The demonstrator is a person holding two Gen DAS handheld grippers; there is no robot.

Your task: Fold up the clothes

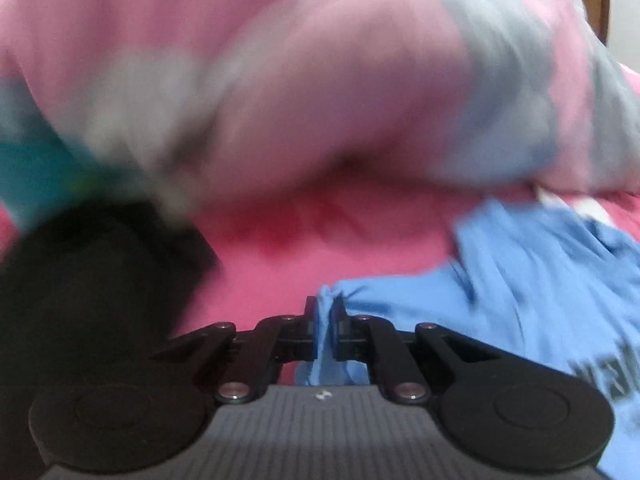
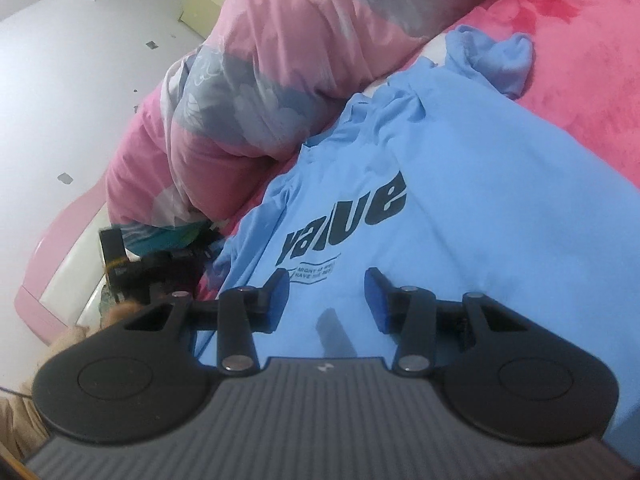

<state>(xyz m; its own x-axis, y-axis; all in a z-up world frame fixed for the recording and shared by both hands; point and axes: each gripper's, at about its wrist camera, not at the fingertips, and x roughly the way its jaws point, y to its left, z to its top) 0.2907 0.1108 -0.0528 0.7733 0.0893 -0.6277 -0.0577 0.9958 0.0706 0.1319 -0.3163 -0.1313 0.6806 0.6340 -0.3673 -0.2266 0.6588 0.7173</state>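
Note:
A light blue T-shirt (image 2: 460, 208) with black lettering lies spread on a pink bed sheet (image 2: 580, 52). In the left wrist view the same shirt (image 1: 532, 292) trails off to the right, and my left gripper (image 1: 329, 312) is shut on a bunched edge of it, blue cloth pinched between the pads. My right gripper (image 2: 326, 292) hovers just over the shirt's printed front, jaws apart, with only flat cloth below them. The left gripper's body (image 2: 160, 272) shows dark at the shirt's left edge in the right wrist view.
A rumpled pink and grey quilt (image 2: 256, 80) is piled along the shirt's far side, blurred as the quilt (image 1: 280, 92) in the left wrist view. A black object (image 1: 92, 288) sits at the left. A white wall (image 2: 60, 92) and the pink bed frame (image 2: 52, 248) border the bed.

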